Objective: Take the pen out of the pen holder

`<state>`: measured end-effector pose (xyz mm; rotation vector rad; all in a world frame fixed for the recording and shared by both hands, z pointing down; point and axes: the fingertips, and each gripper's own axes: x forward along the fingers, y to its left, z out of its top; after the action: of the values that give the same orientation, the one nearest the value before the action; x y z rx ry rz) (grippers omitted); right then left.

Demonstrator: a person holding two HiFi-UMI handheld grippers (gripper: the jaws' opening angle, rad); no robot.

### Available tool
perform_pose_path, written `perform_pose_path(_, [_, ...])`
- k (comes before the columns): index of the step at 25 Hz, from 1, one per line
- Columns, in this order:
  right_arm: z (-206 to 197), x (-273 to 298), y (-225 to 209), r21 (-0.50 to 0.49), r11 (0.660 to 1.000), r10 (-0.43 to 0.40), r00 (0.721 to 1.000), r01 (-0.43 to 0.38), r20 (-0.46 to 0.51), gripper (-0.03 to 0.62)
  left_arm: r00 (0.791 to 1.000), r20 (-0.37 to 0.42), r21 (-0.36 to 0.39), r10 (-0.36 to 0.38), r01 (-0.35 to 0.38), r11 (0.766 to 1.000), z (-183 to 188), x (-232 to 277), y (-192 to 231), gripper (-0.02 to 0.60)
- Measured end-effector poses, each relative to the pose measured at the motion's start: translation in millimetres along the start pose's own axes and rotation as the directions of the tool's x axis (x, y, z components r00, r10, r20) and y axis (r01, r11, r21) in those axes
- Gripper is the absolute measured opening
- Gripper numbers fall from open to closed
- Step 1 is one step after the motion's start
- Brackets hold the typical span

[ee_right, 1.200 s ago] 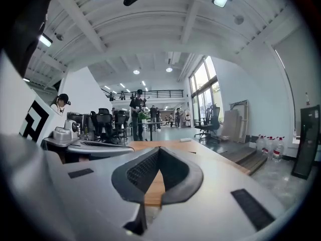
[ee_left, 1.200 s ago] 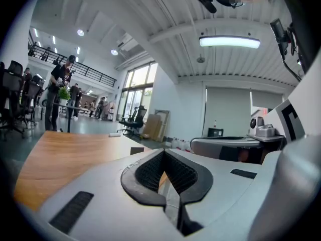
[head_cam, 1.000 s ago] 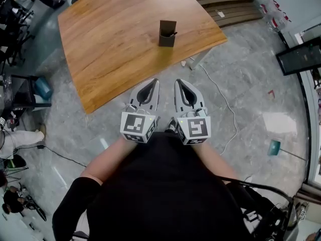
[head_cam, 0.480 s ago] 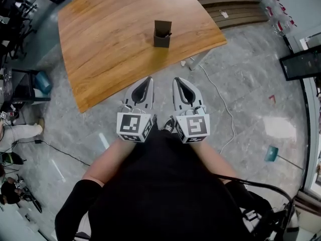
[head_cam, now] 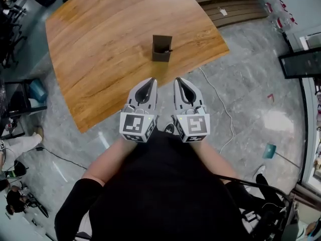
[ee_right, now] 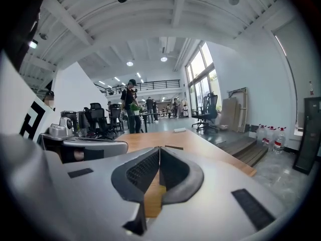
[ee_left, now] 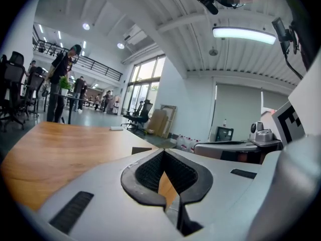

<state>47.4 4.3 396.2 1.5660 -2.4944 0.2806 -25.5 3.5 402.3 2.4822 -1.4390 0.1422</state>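
Note:
A dark brown pen holder (head_cam: pixel 162 48) stands on the wooden table (head_cam: pixel 100 44), near its right front edge. A dark pen (head_cam: pixel 167 49) pokes out of its top. My left gripper (head_cam: pixel 151 81) and right gripper (head_cam: pixel 180 81) hover side by side at the table's near edge, well short of the holder. Both are shut with nothing between the jaws. In the left gripper view the gripper (ee_left: pixel 163 152) points over the table (ee_left: pixel 55 154), and the holder's top (ee_left: pixel 141 149) just shows above the jaws. The right gripper (ee_right: pixel 159 148) also shows the holder's top (ee_right: pixel 174 147).
The grey stone floor (head_cam: pixel 251 94) surrounds the table. A white cable (head_cam: pixel 220 99) trails across it on the right, and a wooden platform (head_cam: pixel 235 4) lies at the back right. Chairs and desks (head_cam: pixel 15 99) stand on the left. People stand far off (ee_right: pixel 131 112).
The head view has shifted, so the table and holder sit a little further left and lower. Both grippers stay shut and side by side at the table's edge.

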Motion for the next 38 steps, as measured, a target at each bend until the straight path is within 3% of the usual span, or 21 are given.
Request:
perform_pose_path(11, [-24.4, 96.9, -35.9, 0.033, 0.996, -0.073, 0.991, 0.077, -0.108, 0.014, 0.992, -0.107, -0.011, -0.065, 0.064, 0.998, -17.4, 84.7, 60.0, 0.006])
perform_pose_path(20, [-61.4, 137.6, -55.2, 0.066, 0.998, 0.023, 0.973, -0.008, -0.229, 0.018, 0.983, -0.180, -0.035, -0.046, 0.040, 0.999, -42.8, 124.6, 70.0, 0.006])
perform_pose_path(27, [-86.2, 161.2, -64.5, 0.096, 0.994, 0.069, 0.951, -0.042, -0.302, 0.069, 0.972, -0.230, -0.066, -0.044, 0.030, 0.997, -61.9, 137.6, 70.3, 0.006])
perform_pose_path(33, [-90.1, 174.3, -64.1, 0.081, 0.995, 0.087, 0.947, -0.065, -0.310, 0.050, 0.968, -0.250, -0.081, -0.020, 0.000, 0.997, -67.0, 143.1, 81.8, 0.006])
perform_pose_path(38, [-73.9, 172.3, -62.1, 0.064, 0.995, 0.092, 0.960, -0.078, -0.263, 0.041, 0.971, -0.238, -0.085, -0.015, -0.006, 0.996, -65.2, 142.5, 82.5, 0.006])
